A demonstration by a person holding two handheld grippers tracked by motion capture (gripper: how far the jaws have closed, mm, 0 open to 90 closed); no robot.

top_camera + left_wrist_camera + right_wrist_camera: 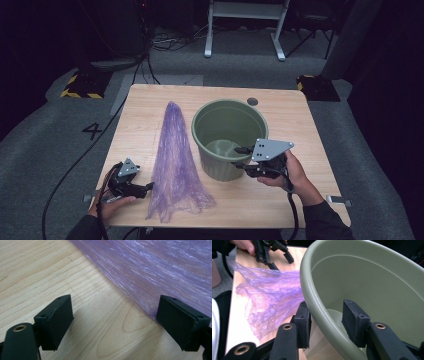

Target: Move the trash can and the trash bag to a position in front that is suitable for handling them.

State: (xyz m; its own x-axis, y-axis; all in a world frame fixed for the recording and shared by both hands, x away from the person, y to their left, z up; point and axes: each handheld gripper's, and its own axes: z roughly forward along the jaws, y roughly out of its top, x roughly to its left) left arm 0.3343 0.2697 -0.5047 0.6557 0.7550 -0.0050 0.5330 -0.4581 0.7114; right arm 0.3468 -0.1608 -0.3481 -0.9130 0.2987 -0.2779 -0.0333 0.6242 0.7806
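Surface: a square light-wood table (pixel 150 115) with visible grain, standing on grey carpet floor (pixel 45 135).
Table detail: a small round dark hole (pixel 252 101) near the far edge.
Left of centre: a crinkled translucent purple plastic bag (pixel 175 160), lying flat, narrow at the far end and fanning wide toward the near edge.
Right of centre: a round sage-green plastic bucket (pixel 222 132), upright, just beside the bag.

Bare counter (pixel 280 117) lies open to the right of the green bin (pixel 227 137) and along the left edge beyond the purple plastic bag (pixel 175 160). Bag and bin stand close, leaving a narrow strip between them. The bin's wall blocks the right hand-held gripper (pixel 242 156), whose jaws straddle the rim.
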